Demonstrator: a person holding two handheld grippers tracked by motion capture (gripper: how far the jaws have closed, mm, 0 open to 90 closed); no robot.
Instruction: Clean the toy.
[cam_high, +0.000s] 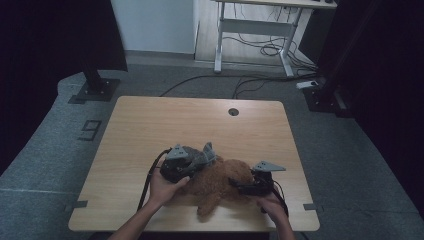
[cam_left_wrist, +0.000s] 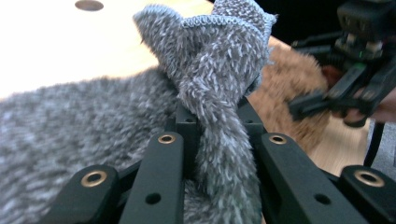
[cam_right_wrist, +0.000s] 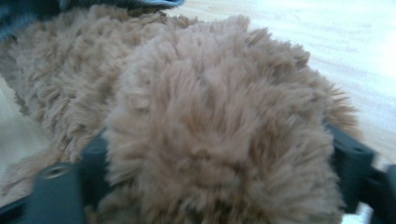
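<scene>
Beside the table (cam_high: 150, 125) — floor marking "9" (cam_high: 90, 130) — nothing else legible.

1. I see a table (cam_high: 150, 125) of pale wood-grain laminate, smooth with a soft sheen.
2. The grey cloth (cam_left_wrist: 210, 60) looks like fuzzy knit, with short bristly fibres and a stitched edge.
3. The brown cloth (cam_right_wrist: 210, 116) is shaggy plush with long, soft pile.
4. My left gripper (cam_left_wrist: 217, 135) has matt black plastic jaws with brass-coloured rivets.
5. My right gripper (cam_high: 239, 183) looks matt black too.
</scene>
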